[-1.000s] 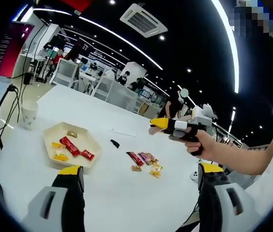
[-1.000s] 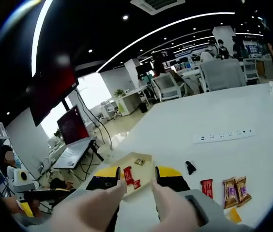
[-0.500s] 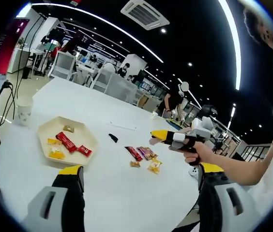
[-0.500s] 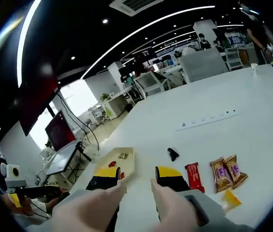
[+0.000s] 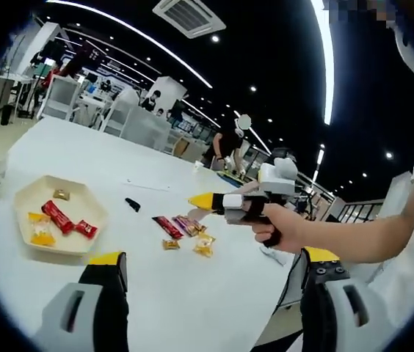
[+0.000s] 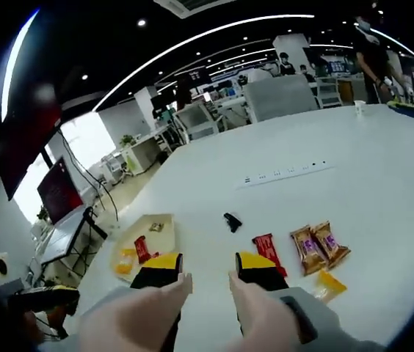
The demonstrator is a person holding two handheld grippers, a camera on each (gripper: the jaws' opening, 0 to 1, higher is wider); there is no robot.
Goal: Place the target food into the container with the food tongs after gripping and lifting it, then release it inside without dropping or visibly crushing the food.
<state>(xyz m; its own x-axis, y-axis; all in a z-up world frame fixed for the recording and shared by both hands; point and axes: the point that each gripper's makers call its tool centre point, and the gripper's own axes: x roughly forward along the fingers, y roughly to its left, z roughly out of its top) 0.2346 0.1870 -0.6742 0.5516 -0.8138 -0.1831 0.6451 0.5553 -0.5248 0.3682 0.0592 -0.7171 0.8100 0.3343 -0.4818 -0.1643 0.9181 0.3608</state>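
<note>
In the left gripper view we see our left gripper (image 5: 211, 275) raised above the white bench (image 5: 178, 293), its jaws spread wide with nothing between them. Beyond the left jaw, off to its outer side, lies the tray (image 5: 23, 213), a pale six-sided dish holding a few wrapped snacks, red and yellow. Ahead, between the two jaws and further out, a small cluster of snack packets (image 5: 185, 231) lies loose on the bench, with a little black object (image 5: 132, 204) beyond them toward the tray. Above the right jaw a hand (image 5: 284, 229) holds the right gripper (image 5: 205, 201), whose yellow tip hangs over the loose packets without touching them. In the right gripper view our right gripper (image 6: 208, 268) sits low, its jaws a little apart and nothing pinched between them. Just past the right jaw lies a red packet (image 6: 268, 249), and beside it, further to the right, two brown packets (image 6: 319, 245) side by side, with a yellow packet (image 6: 327, 284) nearer us. Past the left jaw lies the tray (image 6: 142, 246) with its snacks. Straight ahead, beyond the gap, is the black object (image 6: 232, 221), and further still a white power strip (image 6: 288, 174) across the bench.
</note>
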